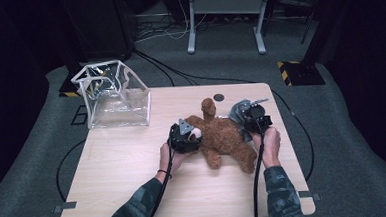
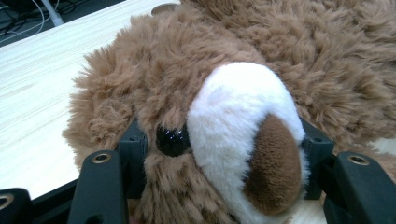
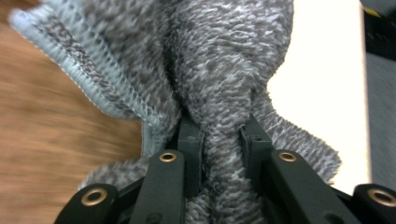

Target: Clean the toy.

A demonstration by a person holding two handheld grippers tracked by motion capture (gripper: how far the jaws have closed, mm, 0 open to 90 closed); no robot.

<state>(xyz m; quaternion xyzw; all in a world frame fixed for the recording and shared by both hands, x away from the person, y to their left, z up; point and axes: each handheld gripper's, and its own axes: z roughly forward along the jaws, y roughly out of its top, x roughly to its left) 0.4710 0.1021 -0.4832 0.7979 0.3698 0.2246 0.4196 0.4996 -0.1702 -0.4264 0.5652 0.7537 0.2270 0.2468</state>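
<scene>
A brown teddy bear (image 1: pixel 222 139) lies on the wooden table (image 1: pixel 129 167), one limb pointing toward the far edge. My left gripper (image 1: pixel 188 136) is shut on the bear's head (image 2: pixel 187 70). Its jaws press into the fur on either side of the white muzzle (image 2: pixel 243 112), and one black eye shows beside the left jaw. At the bear's right side, my right gripper (image 1: pixel 251 120) is shut on a bunched fold of grey knitted cloth (image 3: pixel 210 56). The cloth (image 1: pixel 237 111) lies against the bear's brown fur (image 3: pixel 46 140).
A clear plastic bag with white edging (image 1: pixel 112 95) stands open at the table's far left corner. A small dark round disc (image 1: pixel 219 97) sits near the far edge. Cables trail from both grippers over the near edge. A grey desk frame (image 1: pixel 226 16) stands on the carpet beyond.
</scene>
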